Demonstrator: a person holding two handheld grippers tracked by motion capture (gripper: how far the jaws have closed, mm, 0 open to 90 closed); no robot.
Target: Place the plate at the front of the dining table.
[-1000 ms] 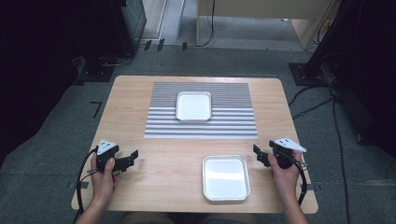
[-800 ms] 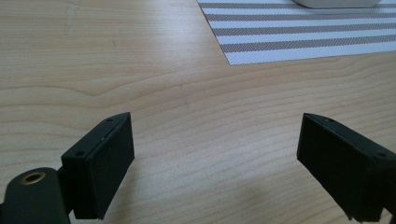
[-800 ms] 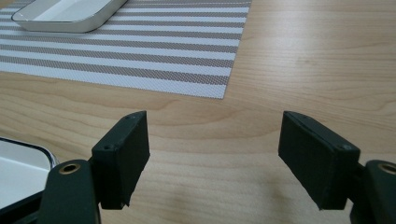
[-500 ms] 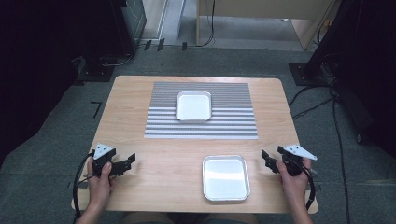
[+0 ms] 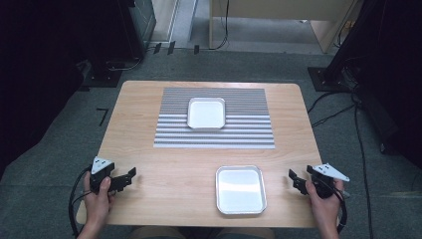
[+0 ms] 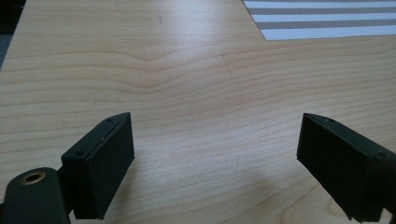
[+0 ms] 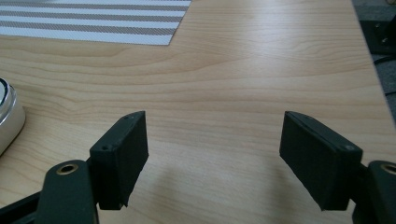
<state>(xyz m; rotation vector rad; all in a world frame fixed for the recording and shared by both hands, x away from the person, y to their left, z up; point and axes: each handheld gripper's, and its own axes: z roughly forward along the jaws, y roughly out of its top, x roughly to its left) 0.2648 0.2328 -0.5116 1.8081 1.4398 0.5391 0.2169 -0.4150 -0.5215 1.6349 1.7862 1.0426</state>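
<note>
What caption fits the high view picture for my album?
Two open grippers, left and right, wait beside a tray on the table.

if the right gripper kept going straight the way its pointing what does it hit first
Probably the near tray: in the high view the right gripper, jaws open and empty, points at its right edge, bare table between. Exact aim is uncertain.

Soft overhead light, dark surroundings, faint glare on the table (image 5: 169,164), slight blur.

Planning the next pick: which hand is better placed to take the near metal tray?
Right. The right tool sits just beside the near metal tray, jaws open and empty, with the tray's edge in its own view. The left tool is farther off across bare table.
</note>
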